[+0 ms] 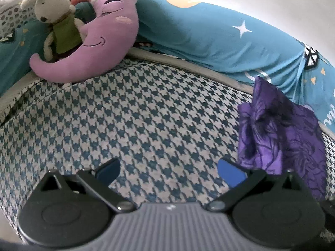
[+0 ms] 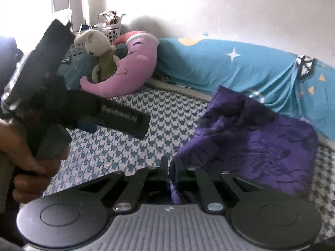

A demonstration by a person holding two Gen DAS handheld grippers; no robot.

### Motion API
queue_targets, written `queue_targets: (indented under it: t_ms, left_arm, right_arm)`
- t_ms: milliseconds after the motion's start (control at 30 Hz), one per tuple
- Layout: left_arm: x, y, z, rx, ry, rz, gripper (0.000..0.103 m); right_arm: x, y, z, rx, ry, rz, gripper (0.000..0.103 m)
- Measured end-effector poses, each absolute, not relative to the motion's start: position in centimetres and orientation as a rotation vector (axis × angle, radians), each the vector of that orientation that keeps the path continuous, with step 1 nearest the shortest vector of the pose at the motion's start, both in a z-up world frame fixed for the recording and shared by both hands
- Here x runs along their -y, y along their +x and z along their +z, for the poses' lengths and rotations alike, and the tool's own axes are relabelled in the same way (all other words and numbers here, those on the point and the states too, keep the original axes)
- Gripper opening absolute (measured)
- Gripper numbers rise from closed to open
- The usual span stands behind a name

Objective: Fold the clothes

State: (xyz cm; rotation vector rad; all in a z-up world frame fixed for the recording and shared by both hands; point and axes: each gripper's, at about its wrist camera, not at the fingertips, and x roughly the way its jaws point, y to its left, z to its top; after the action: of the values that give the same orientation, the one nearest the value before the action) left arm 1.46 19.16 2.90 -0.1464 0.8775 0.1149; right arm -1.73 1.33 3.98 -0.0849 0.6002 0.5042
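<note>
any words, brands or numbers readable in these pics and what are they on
"GenRobot.AI", somewhat blurred: white lettering on the black body of the left gripper, in the right wrist view.
Teal bedding: white cursive lettering at its right edge, cut off, unreadable.
Nothing else carries text.

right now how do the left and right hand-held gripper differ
The left hand-held gripper has its blue fingers spread wide; the right hand-held gripper has its fingers drawn together. The left one holds nothing and sits over the bare houndstooth bedcover; the right one is clamped on an edge of the purple garment, lifting it into a bunch. Both point forward and down over the bed, toward the moon pillow.
</note>
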Motion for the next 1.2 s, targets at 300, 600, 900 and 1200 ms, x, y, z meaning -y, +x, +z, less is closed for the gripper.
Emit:
queue_targets:
  t_ms: [300,600,900,1200]
  left_arm:
    - [-19.4,1.6,2.8,-0.878,-0.150,0.117,0.103]
    - [-18.6,1.4,2.8,-0.872,-0.122,0.083,0.103]
    - [-17.6,-0.4,2.1,-0.883,-0.031,0.069,0.103]
    - [-16.9,-4.0,1.2,-0.884,0.053,0.014,0.103]
  right_arm:
    - [-2.6,1.0,-0.4,-0.722,-0.047,0.461,0.009]
    - [-1.2,-0.8,2.4,-0.691,-0.019,0.460,0.013]
    - [2.1,-6.0,6.6,-0.640,0.021,0.396,0.017]
    - [5.8,-11.1,7.9,-0.637,0.034,0.295,0.023]
